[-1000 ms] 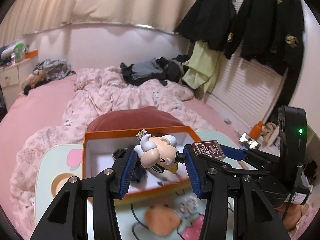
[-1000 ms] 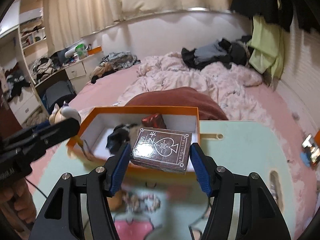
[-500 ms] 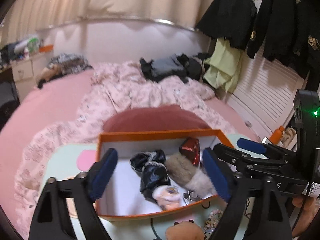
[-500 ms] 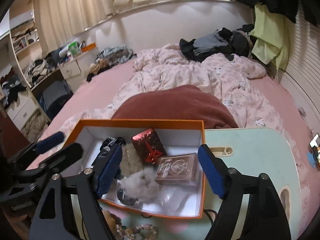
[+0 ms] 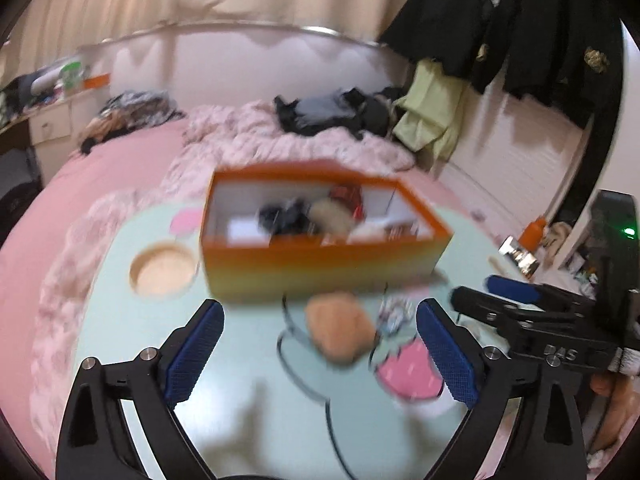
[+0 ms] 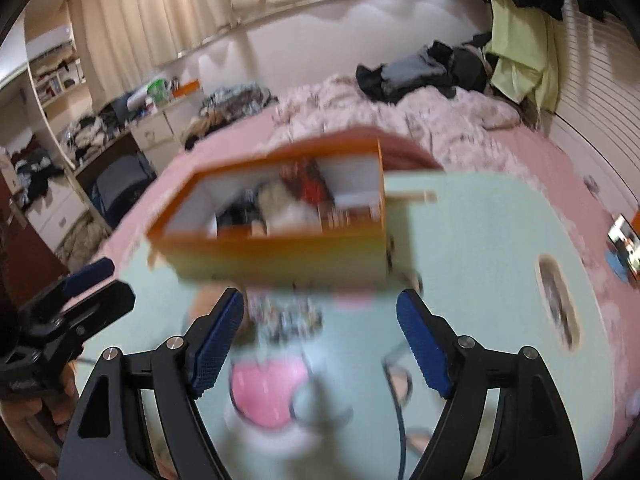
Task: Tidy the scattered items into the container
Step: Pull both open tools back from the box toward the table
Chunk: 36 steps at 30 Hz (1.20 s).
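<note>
On the pale green table (image 5: 248,364), left of centre, sits a round tan dish (image 5: 163,269), just beside the orange box (image 5: 320,236). Box holds dark, pale furry and red items; detail blurred. Left gripper (image 5: 320,354): jaws opening, wide, nothing between the pads. Ahead of it, short of the box, lie a tan plush (image 5: 340,330) and a small trinket (image 5: 394,314), both on the table outside the box. Black cable (image 5: 304,376) loops beside them. Right gripper (image 6: 320,340): jaws apart, empty, over blurred table items near the box front.
</note>
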Each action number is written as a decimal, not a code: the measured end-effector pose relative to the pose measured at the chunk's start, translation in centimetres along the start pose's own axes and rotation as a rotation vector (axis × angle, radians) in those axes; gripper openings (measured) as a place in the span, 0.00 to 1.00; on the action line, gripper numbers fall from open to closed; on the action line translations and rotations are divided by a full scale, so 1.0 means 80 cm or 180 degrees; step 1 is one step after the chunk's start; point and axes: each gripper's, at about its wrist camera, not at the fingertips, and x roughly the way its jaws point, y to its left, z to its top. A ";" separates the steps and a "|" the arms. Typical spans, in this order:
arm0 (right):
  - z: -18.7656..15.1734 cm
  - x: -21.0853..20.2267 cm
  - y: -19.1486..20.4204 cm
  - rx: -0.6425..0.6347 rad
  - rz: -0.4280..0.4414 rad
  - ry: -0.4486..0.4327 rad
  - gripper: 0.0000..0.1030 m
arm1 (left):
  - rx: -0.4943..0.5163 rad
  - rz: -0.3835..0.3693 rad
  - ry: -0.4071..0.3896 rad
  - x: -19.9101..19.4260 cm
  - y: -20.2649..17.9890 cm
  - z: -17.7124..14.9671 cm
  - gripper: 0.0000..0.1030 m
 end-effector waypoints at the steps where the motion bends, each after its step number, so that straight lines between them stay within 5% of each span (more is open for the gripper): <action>1: -0.010 -0.001 -0.001 0.0009 -0.0050 0.0014 0.77 | -0.0083 0.0032 -0.0021 0.001 0.003 -0.010 0.94; 9: -0.048 0.008 0.003 0.0003 -0.0330 0.0114 0.77 | -0.0104 0.0388 0.0290 0.029 0.007 -0.036 0.94; 13: -0.054 0.022 0.008 -0.0055 -0.0471 0.0251 0.79 | 0.0292 0.0690 0.0474 0.045 -0.006 -0.054 0.97; 23: -0.059 0.031 0.004 -0.0118 -0.0745 0.0345 1.00 | 0.0360 0.0613 0.0489 0.049 -0.008 -0.060 1.00; 36: -0.058 0.035 0.003 -0.0172 -0.0707 0.0366 1.00 | 0.0368 0.0603 0.0490 0.046 -0.009 -0.059 1.00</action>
